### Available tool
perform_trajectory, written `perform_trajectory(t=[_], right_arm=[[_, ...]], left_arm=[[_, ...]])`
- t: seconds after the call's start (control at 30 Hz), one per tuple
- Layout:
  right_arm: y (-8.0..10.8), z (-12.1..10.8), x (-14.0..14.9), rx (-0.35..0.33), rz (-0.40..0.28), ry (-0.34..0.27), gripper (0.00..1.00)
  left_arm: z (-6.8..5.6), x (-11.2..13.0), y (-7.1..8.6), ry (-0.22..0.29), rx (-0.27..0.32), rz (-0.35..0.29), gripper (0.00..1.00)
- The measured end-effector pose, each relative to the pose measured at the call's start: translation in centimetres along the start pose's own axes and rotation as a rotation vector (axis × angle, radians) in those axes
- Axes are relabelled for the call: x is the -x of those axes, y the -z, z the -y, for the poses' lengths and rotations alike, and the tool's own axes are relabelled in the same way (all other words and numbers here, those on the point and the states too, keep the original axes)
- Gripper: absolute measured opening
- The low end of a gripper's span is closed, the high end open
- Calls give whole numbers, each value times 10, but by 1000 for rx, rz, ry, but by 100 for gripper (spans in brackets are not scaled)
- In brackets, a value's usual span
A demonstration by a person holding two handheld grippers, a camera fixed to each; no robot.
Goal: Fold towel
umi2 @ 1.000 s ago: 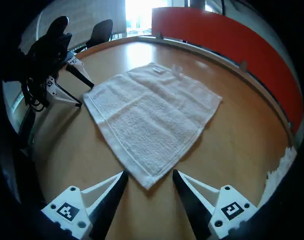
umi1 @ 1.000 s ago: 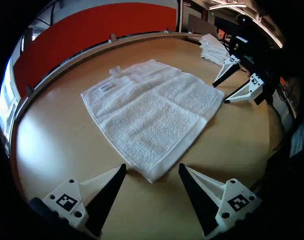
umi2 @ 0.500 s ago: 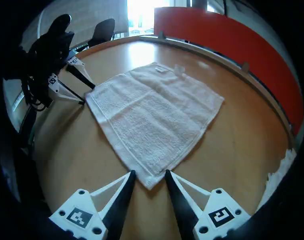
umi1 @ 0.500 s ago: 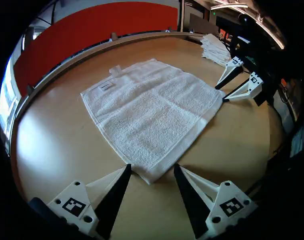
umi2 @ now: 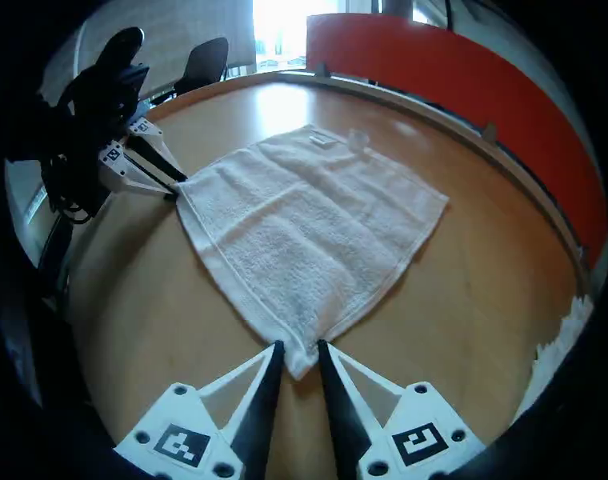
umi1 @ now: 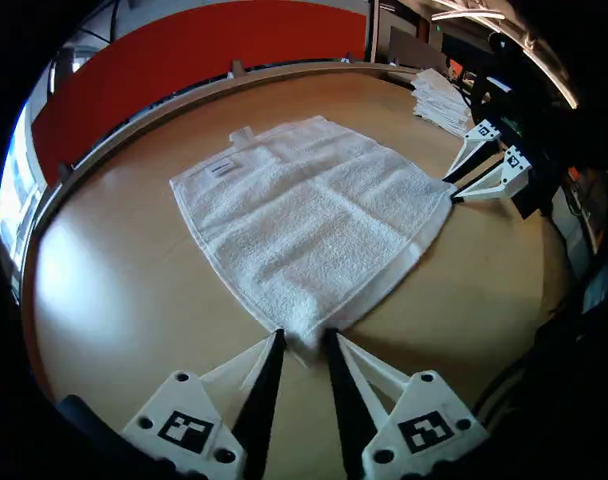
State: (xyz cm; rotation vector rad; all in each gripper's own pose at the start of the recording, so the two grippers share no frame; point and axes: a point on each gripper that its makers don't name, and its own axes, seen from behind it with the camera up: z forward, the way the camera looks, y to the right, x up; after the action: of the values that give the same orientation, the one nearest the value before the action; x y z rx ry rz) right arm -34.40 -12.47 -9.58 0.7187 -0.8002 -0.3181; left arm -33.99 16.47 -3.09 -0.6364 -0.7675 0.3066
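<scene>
A pale wooden counter (umi1: 128, 264) with a raised curved rim carries everything. Beyond the rim stands a red panel (umi1: 184, 56).

The towel (umi1: 312, 208), white terry, lies flat on the counter, spread straight ahead of both pairs of fingers. It sits corner-on like a diamond. It looks close to square, so I cannot tell which side is longer. Its diagonal runs directly away from the left gripper (umi1: 303, 344), from the near corner to the far one with a small loop (umi1: 242, 134) and a sewn label (umi1: 222, 166).

The left gripper's fingers are drawn in to a narrow slot with that near corner pinched between them. The right gripper (umi2: 298, 356) is closed down the same way on the neighbouring corner, and the hems bend in toward each grip.

The left gripper view shows a stack of folded white cloths (umi1: 444, 100) far ahead and right of its fingers. The right gripper view instead shows a bright window (umi2: 280, 32) and dark chairs (umi2: 200, 64) ahead and left of its fingers.
</scene>
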Motion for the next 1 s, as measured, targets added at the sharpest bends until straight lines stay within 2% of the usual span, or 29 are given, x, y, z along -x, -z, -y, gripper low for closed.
perform_trajectory(t=[0.07, 0.13, 0.3, 0.37, 0.57, 0.77, 1.0], right_arm=[[0, 0, 0, -1, 0, -4, 27], [0, 1, -1, 0, -2, -10, 24], [0, 1, -7, 5, -19, -26, 10], [0, 2, -9, 6, -23, -28, 8], [-1, 4, -9, 3, -22, -27, 7], [3, 4, -11, 2, -26, -27, 7], [7, 2, -18, 9, -37, -13, 7]], left_arm=[[-1, 0, 0, 5, -3, 0, 27], [-2, 0, 0, 8, -6, -1, 24], [-3, 1, 1, 22, -14, 1, 18], [-2, 0, 2, 31, -17, 2, 15], [-2, 0, 2, 50, -18, 2, 13], [-3, -1, 3, 42, -19, 7, 12], [-5, -6, 8, 55, -14, 2, 12]])
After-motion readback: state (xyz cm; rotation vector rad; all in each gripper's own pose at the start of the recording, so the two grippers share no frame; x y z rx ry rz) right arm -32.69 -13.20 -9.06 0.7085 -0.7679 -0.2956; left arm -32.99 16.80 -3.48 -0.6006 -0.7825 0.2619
